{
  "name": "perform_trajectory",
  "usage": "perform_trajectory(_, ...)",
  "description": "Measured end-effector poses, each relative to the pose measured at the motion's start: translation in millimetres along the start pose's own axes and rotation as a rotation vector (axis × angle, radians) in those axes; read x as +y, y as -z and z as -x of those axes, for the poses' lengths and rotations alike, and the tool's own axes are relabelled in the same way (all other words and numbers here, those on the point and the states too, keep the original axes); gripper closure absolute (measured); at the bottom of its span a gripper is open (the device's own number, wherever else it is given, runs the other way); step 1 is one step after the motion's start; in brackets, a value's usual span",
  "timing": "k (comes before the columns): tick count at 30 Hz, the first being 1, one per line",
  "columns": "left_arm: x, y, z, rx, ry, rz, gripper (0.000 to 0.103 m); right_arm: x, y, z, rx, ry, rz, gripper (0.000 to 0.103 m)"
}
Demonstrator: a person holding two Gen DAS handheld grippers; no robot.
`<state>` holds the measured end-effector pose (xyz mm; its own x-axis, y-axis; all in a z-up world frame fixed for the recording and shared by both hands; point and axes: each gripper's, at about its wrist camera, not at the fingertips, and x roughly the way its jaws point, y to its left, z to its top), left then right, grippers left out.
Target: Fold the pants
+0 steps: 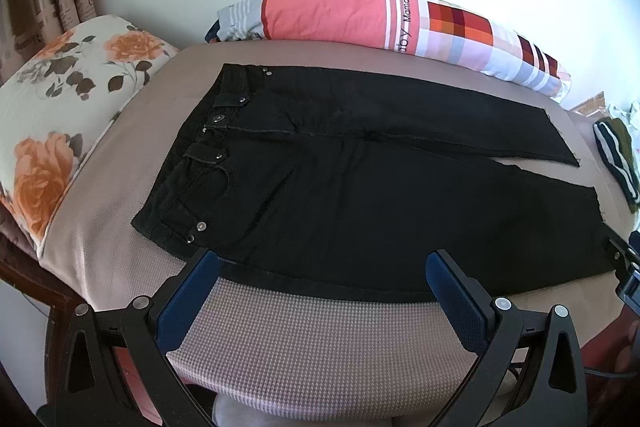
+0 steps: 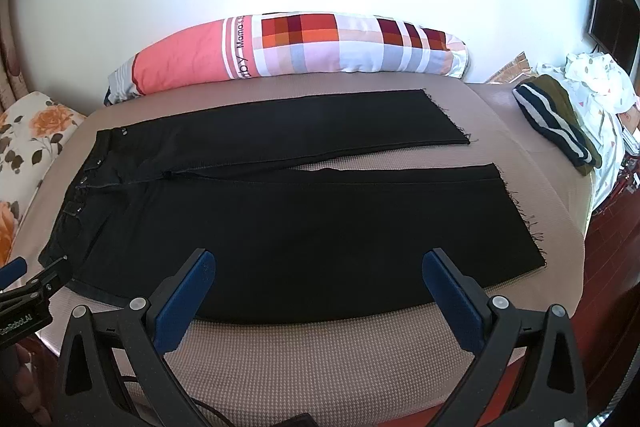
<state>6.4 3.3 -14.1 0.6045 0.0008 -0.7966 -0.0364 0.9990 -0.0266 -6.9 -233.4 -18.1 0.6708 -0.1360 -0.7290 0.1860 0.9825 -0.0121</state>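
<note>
Pants (image 1: pixel 360 187) flat on tan bedspread (image 1: pixel 320 339), unfolded, front side up, long axis running crosswise to both grippers: waistband at left, leg hems at right.

Nearest: left gripper (image 1: pixel 320 275) just short of pants' near edge, jaws spread wide, nothing between pads, blue fingertips (image 1: pixel 204 263) over the near side seam. Closer to waistband end; hip rivets just beyond left fingertip.

Right gripper (image 2: pixel 320 271) likewise released, empty, hanging over near leg toward hem end. Each gripper visible at edge of the other's view, so spaced along the near seam, left by the hip, right by the lower leg.

Judgement: near leg lies directly ahead of both tools; likely first fold lifts near edge and carries it away onto far leg, left hand taking hip, right hand taking hem end.

Pants themselves: black denim, smooth, few wrinkles. Legs parted in narrow V from crotch, bedspread showing between. Raw frayed hems (image 2: pixel 524 215). Metal button and rivets at waistband (image 1: pixel 218 119).

Beyond pants: checked pink bolster (image 2: pixel 300 47) along far edge against wall. Left of waistband: floral pillow (image 1: pixel 60 99). Right of hems: striped dark garment (image 2: pixel 556 119), well apart.
</note>
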Motion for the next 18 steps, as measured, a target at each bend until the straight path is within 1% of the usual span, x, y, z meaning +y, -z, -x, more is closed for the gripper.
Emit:
perform_trajectory(2, 0, -1, 0, -0.005, -0.006, 0.000, 0.000, 0, 4, 3, -0.003, 0.000, 0.004, 0.000)
perform_trajectory(3, 0, -1, 0, -0.007, -0.002, 0.002, 0.000, -7, 1, 2, 0.005, -0.005, 0.001, 0.000)
perform_trajectory(12, 1, 0, 0, -0.019, 0.001, -0.004, 0.000, 3, -4, -1, -0.016, -0.012, 0.023, 0.000)
perform_trajectory(18, 0, -2, 0, -0.030, 0.003, -0.007, 0.000, 6, -2, 4, -0.035, -0.026, 0.045, 0.000)
